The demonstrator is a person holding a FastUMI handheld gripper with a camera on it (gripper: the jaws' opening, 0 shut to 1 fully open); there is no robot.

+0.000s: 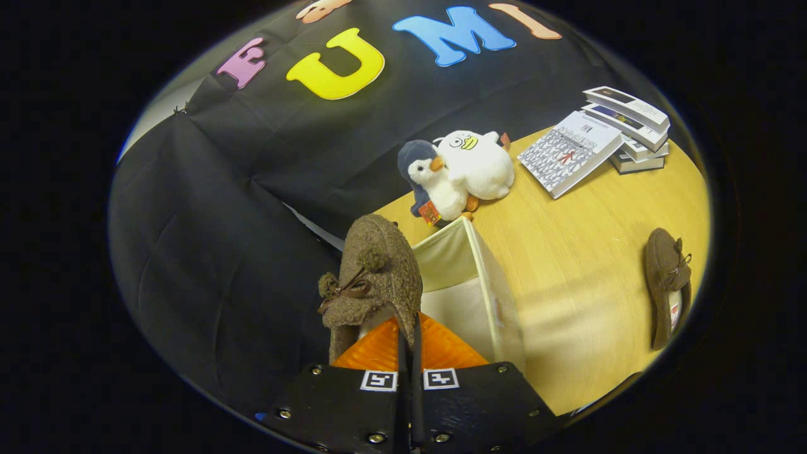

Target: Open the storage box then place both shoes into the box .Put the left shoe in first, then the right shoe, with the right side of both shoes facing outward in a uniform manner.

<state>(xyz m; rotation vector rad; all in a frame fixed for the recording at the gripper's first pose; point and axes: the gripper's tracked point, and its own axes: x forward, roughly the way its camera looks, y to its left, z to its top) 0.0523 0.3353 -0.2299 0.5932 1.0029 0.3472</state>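
Note:
A brown fuzzy shoe [378, 271] with a bow and pom-poms hangs from my gripper [408, 328], whose two fingers are pressed together on the rim of its opening. The shoe is held above the near left corner of the open cream fabric storage box [479, 277], toe pointing away from me. The second brown shoe [667, 287] lies on the wooden table [580, 252] well to the right of the box, apart from it.
Two plush toys, a penguin [432, 180] and a white duck [479, 164], sit just beyond the box. A stack of books [630, 126] with an open booklet [567, 151] leaning on it stands at the table's far right. Black cloth wall on the left.

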